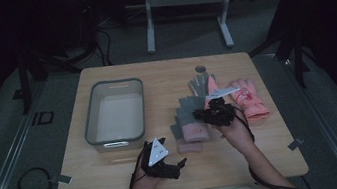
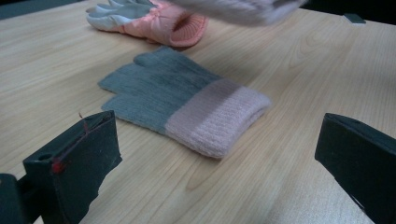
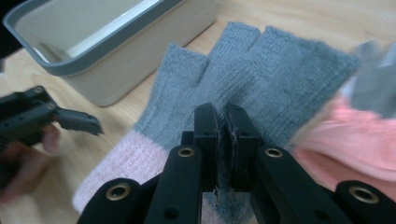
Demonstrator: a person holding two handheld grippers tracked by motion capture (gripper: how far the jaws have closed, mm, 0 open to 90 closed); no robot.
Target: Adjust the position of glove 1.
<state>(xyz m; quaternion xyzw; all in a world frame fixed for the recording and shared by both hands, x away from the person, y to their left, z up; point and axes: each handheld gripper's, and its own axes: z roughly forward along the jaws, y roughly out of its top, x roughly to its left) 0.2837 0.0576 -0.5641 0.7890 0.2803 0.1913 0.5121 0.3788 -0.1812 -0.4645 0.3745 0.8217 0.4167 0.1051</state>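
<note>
While the left gripper (image 1: pixel 179 164) waits with jaws apart at lower centre, the right gripper (image 3: pixel 223 122) is clamped on a grey glove (image 3: pixel 261 70).

Left to right in the high view: grey bin (image 1: pixel 90 117), second grey glove (image 2: pixel 177 100) lying flat ahead of the left jaws, pinched glove, pink glove (image 1: pixel 250 100).
</note>
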